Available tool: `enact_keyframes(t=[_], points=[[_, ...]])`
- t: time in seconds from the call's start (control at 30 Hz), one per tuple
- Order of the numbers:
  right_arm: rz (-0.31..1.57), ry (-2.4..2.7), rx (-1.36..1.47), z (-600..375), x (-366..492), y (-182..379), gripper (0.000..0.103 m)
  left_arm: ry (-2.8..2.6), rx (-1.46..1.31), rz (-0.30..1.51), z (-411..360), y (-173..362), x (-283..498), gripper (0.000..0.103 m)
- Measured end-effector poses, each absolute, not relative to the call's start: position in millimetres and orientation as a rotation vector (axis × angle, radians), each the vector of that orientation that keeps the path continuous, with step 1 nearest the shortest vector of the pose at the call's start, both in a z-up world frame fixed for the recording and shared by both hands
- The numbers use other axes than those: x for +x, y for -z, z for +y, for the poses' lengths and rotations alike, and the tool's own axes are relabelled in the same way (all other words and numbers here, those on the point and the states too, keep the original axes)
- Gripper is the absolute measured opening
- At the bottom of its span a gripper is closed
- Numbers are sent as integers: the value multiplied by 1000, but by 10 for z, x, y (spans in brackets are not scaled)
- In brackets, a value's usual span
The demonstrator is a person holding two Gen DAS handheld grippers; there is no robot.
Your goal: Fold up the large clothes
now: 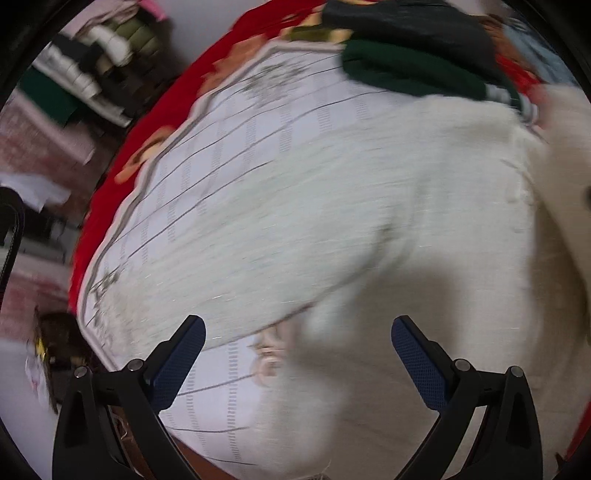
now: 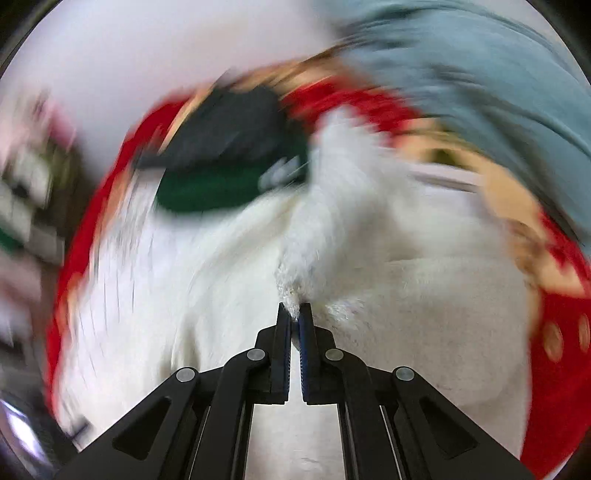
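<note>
A large white fuzzy garment point(image 1: 424, 206) lies spread over a bed with a pale patterned sheet point(image 1: 236, 155). My left gripper point(image 1: 297, 325) hangs above it, open, with nothing between its blue pads point(image 1: 184, 354). In the right wrist view my right gripper point(image 2: 294, 312) is shut on a pinched fold of the white garment point(image 2: 332, 206), which rises in a ridge from the fingertips. Both views are blurred by motion.
A dark green garment point(image 1: 410, 70) and a black one point(image 1: 399, 26) lie at the far side of the bed. The red bedspread border point(image 1: 110, 192) marks the bed's edge. Stacked clothes point(image 1: 92, 62) sit beyond it. A grey-blue cloth point(image 2: 491, 85) fills the right wrist view's upper right.
</note>
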State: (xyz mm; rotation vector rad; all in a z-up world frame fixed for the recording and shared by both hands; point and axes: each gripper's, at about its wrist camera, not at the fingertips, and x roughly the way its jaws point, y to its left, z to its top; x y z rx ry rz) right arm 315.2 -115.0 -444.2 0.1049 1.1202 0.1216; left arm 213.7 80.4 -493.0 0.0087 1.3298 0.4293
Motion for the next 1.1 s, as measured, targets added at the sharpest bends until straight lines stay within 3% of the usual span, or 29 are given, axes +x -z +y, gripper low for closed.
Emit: enact_keyframes(t=[0.1,0.2,0.27,0.33,0.43,0.63,0.73,0.83,0.87,0.93,0.97,1.0,1.1], points=[[1306,-262,-115,-422,3196,5103,4,-488,-3,1357,1096,5043,2013,103],[1419,-303,-185,-214,3125,5477,17,-520,-23,1372,1307,5099,1896,103],[1427,-356,-40,-357,3036,5391,52,-527,-54,1378,1418,5096,1800,103],[1384,-368,110,-627,2856,5107,75,-536,-97,1382,1530,5091,1694,103],[1376,-324,241,-999,2607,4856,76,-564,-211,1413,1757,5180,1453,103],[1457,-219,329,-1481,2677,5088,76,-613,-698,1460,2423,5701,1062,102],[1471,-188,358,-1595,2758,5268,76,-680,-1020,1320,2896,5943,888,102],[1479,-161,394,-1577,2878,5375,76,-751,-1121,1217,3191,6015,884,102],[1478,-152,403,-1499,2917,5423,76,-793,-1126,1182,3288,6012,909,98],[1473,-148,408,-1388,2969,5440,76,-861,-1057,1130,3407,5947,995,67],[1467,-150,408,-1322,3000,5424,76,-875,-1006,1128,3477,5921,1076,37],[1462,-154,400,-1264,3027,5400,76,-873,-982,1115,3563,5899,1148,18],[1436,-188,285,-915,3171,5301,76,-857,-945,1057,3770,5822,1280,14]])
